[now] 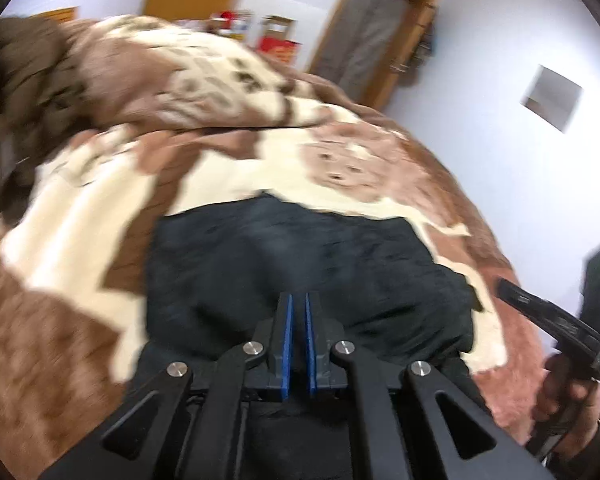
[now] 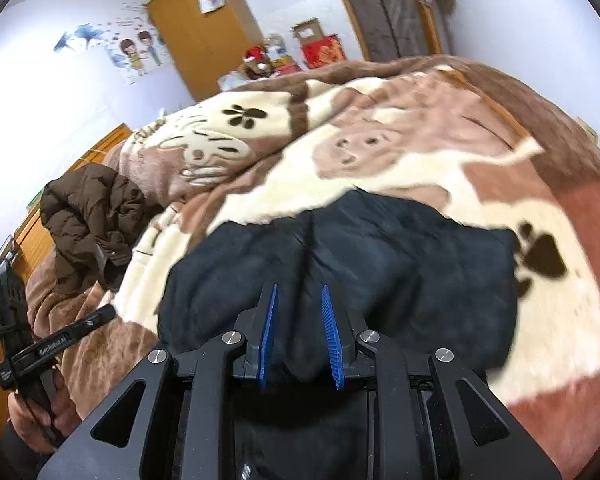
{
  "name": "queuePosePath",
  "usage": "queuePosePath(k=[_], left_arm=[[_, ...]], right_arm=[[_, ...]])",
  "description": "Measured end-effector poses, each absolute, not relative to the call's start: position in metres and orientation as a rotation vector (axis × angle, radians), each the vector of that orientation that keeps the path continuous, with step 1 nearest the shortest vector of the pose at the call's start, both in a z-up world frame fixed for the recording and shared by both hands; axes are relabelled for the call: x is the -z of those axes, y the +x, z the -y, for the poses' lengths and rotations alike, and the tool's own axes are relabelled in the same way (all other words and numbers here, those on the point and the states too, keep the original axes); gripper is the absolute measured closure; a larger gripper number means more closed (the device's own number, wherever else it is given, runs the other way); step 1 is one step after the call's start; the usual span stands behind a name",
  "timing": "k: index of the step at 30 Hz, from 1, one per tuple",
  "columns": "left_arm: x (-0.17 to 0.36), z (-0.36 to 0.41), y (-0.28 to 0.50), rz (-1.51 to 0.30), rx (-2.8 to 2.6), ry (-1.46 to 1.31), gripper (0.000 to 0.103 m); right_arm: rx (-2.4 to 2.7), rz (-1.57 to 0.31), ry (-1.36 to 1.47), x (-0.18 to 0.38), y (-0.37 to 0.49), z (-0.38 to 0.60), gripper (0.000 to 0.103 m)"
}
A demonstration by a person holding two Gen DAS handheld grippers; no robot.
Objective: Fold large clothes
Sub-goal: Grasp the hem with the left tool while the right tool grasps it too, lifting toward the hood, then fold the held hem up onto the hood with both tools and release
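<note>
A home bedroom: a bed covered by a plush brown-and-cream cartoon-print blanket [image 2: 380, 152], a tall orange-brown wooden wardrobe [image 2: 204, 32] against a pale wall, cartoon wall stickers [image 2: 136, 50] beside it, a wood-framed door [image 1: 368, 36], and colourful cardboard boxes [image 2: 320, 46] stacked beyond the bed.

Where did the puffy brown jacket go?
The brown jacket lies bunched up on the patterned blanket, at the left of the right wrist view, left of the black garment and near the wooden headboard.
</note>
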State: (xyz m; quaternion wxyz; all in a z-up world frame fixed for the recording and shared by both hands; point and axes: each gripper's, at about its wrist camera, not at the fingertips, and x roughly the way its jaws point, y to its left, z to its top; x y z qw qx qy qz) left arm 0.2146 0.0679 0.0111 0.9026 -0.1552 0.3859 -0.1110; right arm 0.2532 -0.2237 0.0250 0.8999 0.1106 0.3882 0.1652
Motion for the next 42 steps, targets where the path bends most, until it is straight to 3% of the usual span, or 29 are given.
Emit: queuePosePath(k=[3,7,10,16,23,27,33,42], left_arm=[[0.009,-0.036,0.226,-0.842,0.28,-0.26,0.096],[0.079,-0.016,0.23,-1.009,0.281,-0.239,0.096],[0.118,-0.016,0.228,-1.082,0.235,-0.249,0.096],[0.103,-0.035,0.214,-1.072,0.232,-0.323,0.096],[0.051,-0.045,0.206,-0.918,0.217,-0.314,0.096],[0.058,-0.035,0.229,-0.911,0.186,-0.275,0.096],[0.127,-0.035,0.238,-1.024,0.156,-0.296,0.094],[0.123,-0.035,0.237,-1.053,0.151,-0.299,0.093]], right_arm=[[-0.314,-0.919,0.178,0.015,0.263,0.21,0.079],[-0.253,-1.127,0.135,0.098,0.26,0.211,0.079],[-0.246,-1.143,0.167,0.126,0.255,0.218,0.08],[-0.246,-1.054,0.159,0.081,0.237,0.224,0.079],[-0.324,-0.874,0.16,0.022,0.24,0.215,0.079],[-0.371,-0.929,0.087,0.044,0.263,0.187,0.08],[-0.324,-1.045,0.117,0.118,0.281,0.194,0.082],[-0.314,-1.048,0.092,0.103,0.275,0.191,0.082]])
